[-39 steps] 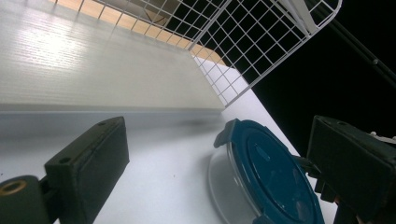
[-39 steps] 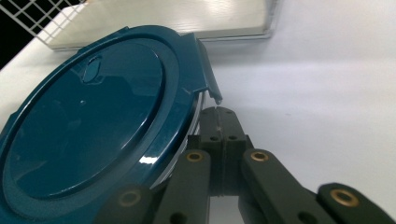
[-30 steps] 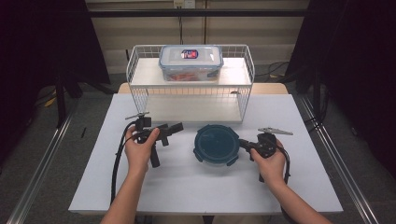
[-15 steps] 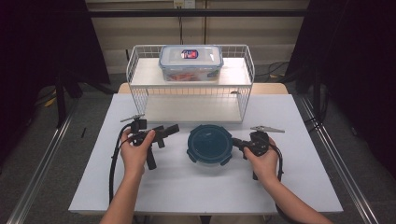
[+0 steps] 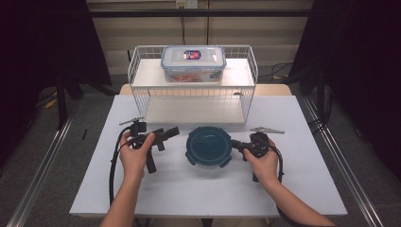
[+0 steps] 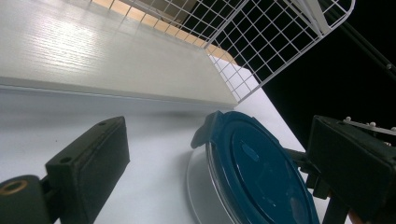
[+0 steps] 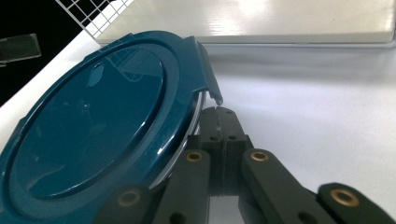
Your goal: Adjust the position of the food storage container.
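A round container with a dark teal lid [image 5: 208, 145] sits on the white table [image 5: 293, 118], in front of the wire rack. My right gripper [image 5: 235, 145] is shut, with nothing between its jaws. Its tip touches the container's right edge, just under a lid tab [image 7: 208, 79]. In the right gripper view the lid [image 7: 88, 126] lies left of the shut right gripper [image 7: 218, 114]. My left gripper [image 5: 165, 137] hovers open to the left of the container, apart from it. In the left gripper view the lid [image 6: 261, 172] lies ahead of the left gripper [image 6: 219, 128], between its wide jaws.
A white wire rack [image 5: 142, 101] with two pale shelves stands at the back of the table. A clear lidded box [image 5: 193, 62] with orange contents rests on its top shelf. Black cables trail from both grippers. Dark curtains flank the table.
The right gripper and the teal-lidded container have shifted left together across the table. The left hand has drifted slightly left and stays open.
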Motion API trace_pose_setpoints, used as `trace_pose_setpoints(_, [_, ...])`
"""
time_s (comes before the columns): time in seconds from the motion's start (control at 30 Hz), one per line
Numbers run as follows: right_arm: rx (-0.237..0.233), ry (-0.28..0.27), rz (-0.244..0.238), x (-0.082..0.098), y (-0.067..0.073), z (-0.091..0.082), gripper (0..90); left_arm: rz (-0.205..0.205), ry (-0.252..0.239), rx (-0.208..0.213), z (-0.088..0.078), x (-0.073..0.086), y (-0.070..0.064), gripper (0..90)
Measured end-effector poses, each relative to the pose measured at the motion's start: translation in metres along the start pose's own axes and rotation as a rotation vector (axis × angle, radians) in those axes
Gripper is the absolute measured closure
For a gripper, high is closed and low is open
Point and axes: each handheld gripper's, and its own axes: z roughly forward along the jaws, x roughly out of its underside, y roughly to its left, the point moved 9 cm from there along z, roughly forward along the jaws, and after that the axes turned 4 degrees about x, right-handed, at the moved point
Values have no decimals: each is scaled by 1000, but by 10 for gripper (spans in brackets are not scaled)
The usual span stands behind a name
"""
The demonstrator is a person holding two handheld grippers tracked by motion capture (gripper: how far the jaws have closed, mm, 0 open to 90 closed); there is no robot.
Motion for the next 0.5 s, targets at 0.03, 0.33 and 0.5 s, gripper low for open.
trace_pose_setpoints(0.03, [-5, -2, 5, 0, 0, -1, 900, -4, 8, 10, -1, 1, -1, 56])
trace_pose_setpoints(0.33, [-8, -49, 105, -5, -12, -14, 718, -22, 6, 17, 0, 4, -1, 57])
trace_pose_setpoints(0.5, [-48, -104, 186, -12, -13, -25, 597, -27, 18, 26, 3, 7, -2, 57])
